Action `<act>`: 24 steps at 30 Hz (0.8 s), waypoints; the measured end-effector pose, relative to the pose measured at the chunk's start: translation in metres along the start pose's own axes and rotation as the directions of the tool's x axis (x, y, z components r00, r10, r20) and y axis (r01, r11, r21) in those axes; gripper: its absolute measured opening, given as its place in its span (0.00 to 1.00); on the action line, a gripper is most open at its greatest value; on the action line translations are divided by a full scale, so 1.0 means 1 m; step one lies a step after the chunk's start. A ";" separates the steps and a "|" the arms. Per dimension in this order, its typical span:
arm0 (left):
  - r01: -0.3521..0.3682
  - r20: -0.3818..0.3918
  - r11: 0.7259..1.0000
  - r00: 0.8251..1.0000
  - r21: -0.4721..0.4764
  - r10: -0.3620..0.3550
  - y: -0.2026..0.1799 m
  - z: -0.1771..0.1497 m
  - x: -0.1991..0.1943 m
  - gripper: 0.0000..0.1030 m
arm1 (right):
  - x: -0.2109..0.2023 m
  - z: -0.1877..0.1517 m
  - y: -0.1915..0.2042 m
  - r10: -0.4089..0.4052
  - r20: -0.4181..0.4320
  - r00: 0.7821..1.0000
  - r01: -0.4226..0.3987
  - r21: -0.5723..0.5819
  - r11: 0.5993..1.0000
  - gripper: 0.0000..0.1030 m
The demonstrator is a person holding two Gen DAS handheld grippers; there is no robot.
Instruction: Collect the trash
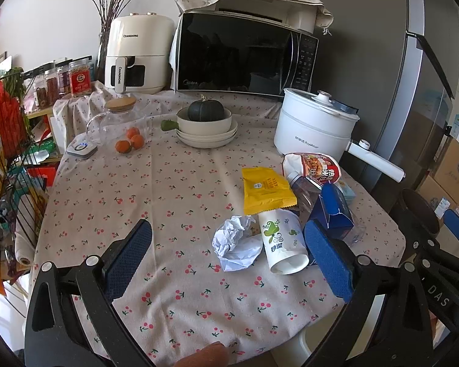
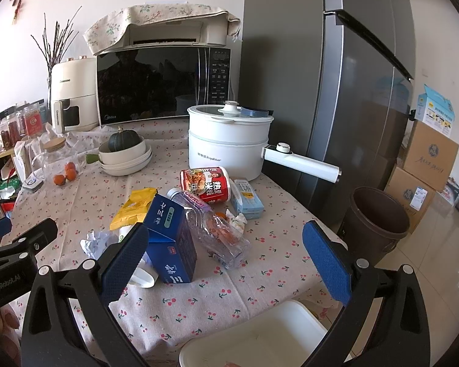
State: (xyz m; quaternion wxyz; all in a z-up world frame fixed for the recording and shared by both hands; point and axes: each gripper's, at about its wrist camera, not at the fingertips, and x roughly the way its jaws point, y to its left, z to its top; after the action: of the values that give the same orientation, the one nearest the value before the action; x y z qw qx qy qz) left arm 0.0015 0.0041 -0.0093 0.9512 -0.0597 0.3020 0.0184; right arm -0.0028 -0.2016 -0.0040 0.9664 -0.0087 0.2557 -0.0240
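Surface cloth (image 1: 174, 189) beige with red cherry print, snack packet (image 1: 264, 189) yellow, carton (image 2: 168, 244) dark blue, crumpled paper (image 1: 235, 244) white, cup (image 1: 283, 244) white with green motif, bin (image 2: 379, 220) brown, pot (image 2: 229, 140) white.

A: Appliance brands, by item?
B: Air fryer (image 1: 136, 55): "CHANGHONG" on the body and again down the handle. Microwave (image 1: 244, 53): "Midea", lower left of the door. White electric pot (image 2: 229, 143): "Royalstar" on its side.

A: Anything on the litter?
B: Red instant-food cup (image 2: 208, 183): large Chinese characters "热米". Blue carton (image 2: 168, 238): white Chinese characters, including "三". Clear bottle (image 2: 211, 223): pink lettering, too warped to read.

A: The tools?
B: Left gripper (image 2: 3, 281) body: "GenRobot.AI".
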 end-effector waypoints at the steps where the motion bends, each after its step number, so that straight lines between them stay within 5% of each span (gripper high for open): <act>1: 0.001 -0.001 1.000 1.000 -0.001 -0.001 0.000 0.000 0.000 0.93 | 0.000 0.000 0.000 0.000 0.000 1.000 0.000 0.000 1.000 0.95; 24: -0.001 -0.008 1.000 1.000 -0.001 0.001 0.002 -0.002 0.002 0.93 | 0.000 0.000 0.000 0.000 -0.001 1.000 0.000 -0.003 1.000 0.95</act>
State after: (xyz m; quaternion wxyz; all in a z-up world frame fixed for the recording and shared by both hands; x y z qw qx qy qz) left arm 0.0020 0.0061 -0.0129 0.9500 -0.0599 0.3058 0.0189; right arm -0.0032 -0.2012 -0.0038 0.9663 -0.0100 0.2562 -0.0238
